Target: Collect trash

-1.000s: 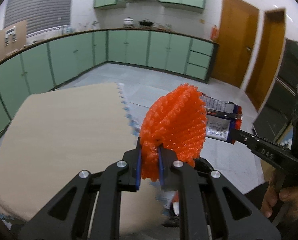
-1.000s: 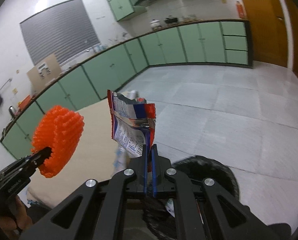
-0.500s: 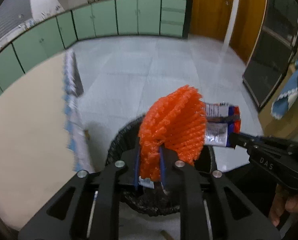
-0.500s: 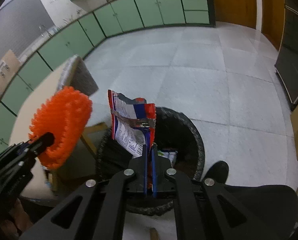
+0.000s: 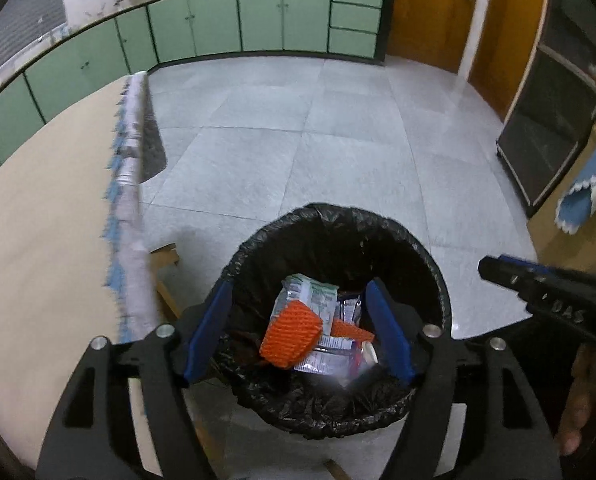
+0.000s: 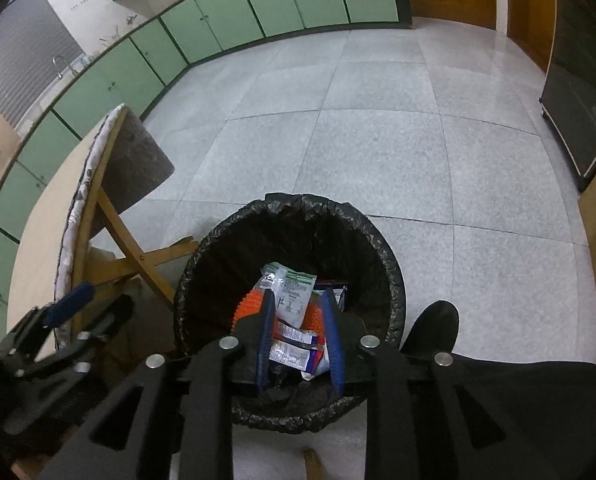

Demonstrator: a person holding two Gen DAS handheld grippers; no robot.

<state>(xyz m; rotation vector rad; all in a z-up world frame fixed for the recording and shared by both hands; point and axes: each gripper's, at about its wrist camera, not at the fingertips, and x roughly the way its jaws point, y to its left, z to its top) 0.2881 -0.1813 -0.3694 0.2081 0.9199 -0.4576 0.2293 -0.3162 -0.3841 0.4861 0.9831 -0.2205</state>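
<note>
A bin with a black liner (image 5: 337, 216) stands on the floor under both grippers. In it lie an orange foam net (image 5: 290, 338), a red, white and blue snack wrapper (image 5: 325, 356) and a green-and-white packet (image 5: 309, 292). My left gripper (image 5: 296, 287) hangs over the bin, its jaws opening wide with nothing between the pads. My right gripper (image 6: 296, 296) is just above the bin rim (image 6: 298, 204) and its jaws are opening a little. The wrapper (image 6: 294, 350) lies loose below them beside the net (image 6: 246, 306). Each gripper also appears in the other's view: right gripper (image 5: 491, 269), left gripper (image 6: 98, 304).
A beige-topped table (image 5: 38, 220) on wooden legs (image 6: 126, 240) stands left of the bin. A dark shoe (image 6: 433, 328) rests right of it. Grey tiled floor stretches to green cabinets (image 5: 258, 20). A dark cabinet (image 5: 549, 132) and a blue cloth (image 5: 589, 192) are at the right.
Both grippers sank from table height to just over the bin. The left let go of the orange net and the right let go of the wrapper. Both pieces now lie in the bin.
</note>
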